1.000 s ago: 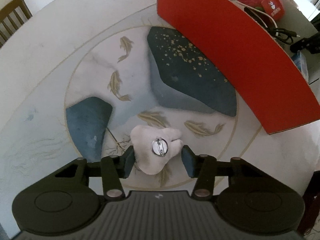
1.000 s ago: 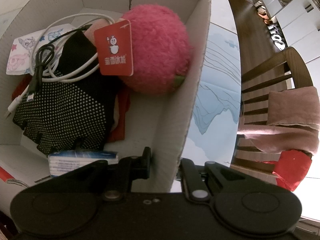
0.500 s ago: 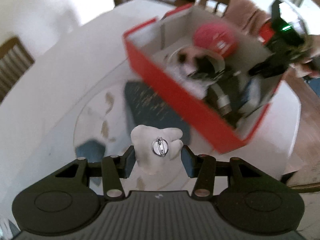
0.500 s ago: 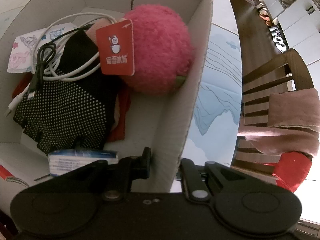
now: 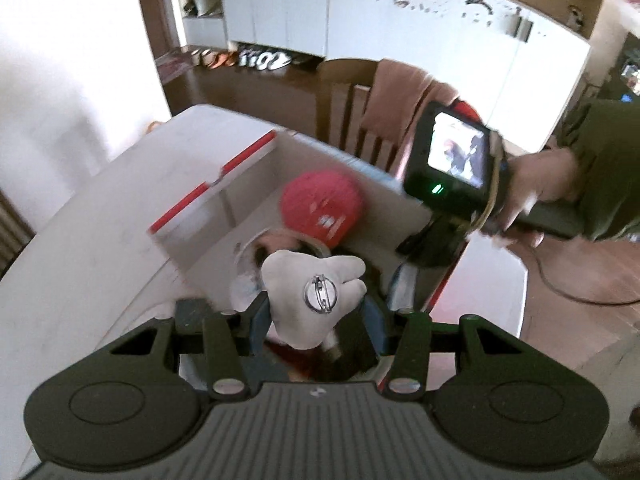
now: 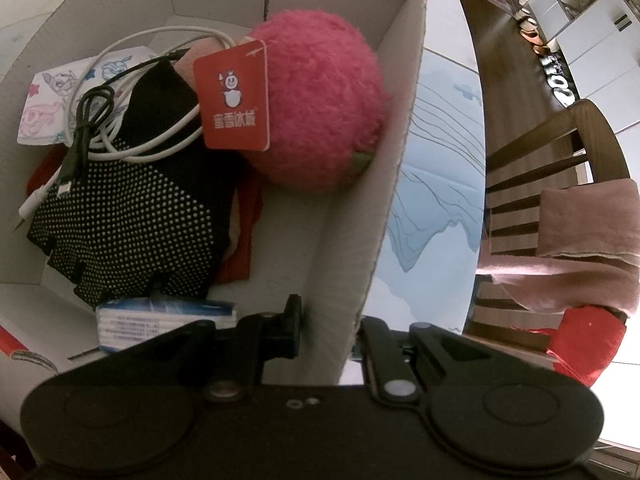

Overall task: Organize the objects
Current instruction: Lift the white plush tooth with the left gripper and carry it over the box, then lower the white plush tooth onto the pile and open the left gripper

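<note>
A: From the left wrist we see the left gripper (image 5: 314,314) grasping a white tooth-shaped plush (image 5: 310,300), its metal pin clasp facing us, held in the air over the open box (image 5: 248,152). Only here do we see the person's hand (image 5: 536,188) holding the right gripper (image 5: 430,246) at the box's far wall.

B: The right wrist gives us the contents instead: a pink plush ball (image 6: 320,104), a black dotted glove (image 6: 128,216), coiled cables (image 6: 116,120). The right fingers (image 6: 290,332) are clenched on the box's side wall. The red tag (image 6: 236,96) carries Chinese characters that we cannot read reliably.
</note>
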A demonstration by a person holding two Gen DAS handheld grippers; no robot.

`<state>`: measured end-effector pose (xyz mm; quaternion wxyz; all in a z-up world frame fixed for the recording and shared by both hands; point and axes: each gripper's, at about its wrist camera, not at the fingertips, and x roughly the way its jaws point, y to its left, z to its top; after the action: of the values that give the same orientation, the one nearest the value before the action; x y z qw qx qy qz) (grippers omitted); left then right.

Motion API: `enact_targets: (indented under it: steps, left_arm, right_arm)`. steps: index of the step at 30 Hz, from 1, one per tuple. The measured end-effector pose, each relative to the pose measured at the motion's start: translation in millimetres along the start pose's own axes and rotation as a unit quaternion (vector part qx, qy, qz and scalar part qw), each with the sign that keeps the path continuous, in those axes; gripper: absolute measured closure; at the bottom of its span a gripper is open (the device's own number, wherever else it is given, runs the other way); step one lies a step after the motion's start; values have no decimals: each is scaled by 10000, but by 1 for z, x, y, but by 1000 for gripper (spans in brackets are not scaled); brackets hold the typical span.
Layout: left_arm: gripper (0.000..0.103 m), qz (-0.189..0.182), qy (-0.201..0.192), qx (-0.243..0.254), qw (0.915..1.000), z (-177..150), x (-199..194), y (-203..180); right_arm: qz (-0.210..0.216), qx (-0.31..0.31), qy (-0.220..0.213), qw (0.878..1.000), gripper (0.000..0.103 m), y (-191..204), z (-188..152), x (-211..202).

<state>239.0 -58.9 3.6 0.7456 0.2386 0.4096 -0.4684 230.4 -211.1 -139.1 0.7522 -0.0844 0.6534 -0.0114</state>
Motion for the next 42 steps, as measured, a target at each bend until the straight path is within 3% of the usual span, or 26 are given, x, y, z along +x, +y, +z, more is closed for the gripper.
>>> enact_targets:
  steps: [13, 24, 35, 41, 42]
  left_arm:
    - [55, -79, 249, 328, 9991, 17, 61, -31]
    - [55, 202, 458, 90, 9987, 23, 110, -21]
    - [54, 204, 879, -84, 9959, 16, 143, -23]
    - [47, 273, 787, -202, 9963, 15, 140, -24]
    - [42, 265, 761, -229, 9965, 16, 139, -24]
  right_arm:
    - [18, -28, -17, 10000, 93, -1, 0, 1]
    - [38, -59, -39, 10000, 93, -1, 0, 1]
    - [85, -72, -56, 9999, 93, -2, -1, 0]
    - [123, -83, -79, 9999, 93, -4, -1, 1]
    - [134, -89, -83, 9998, 93, -4, -1, 1]
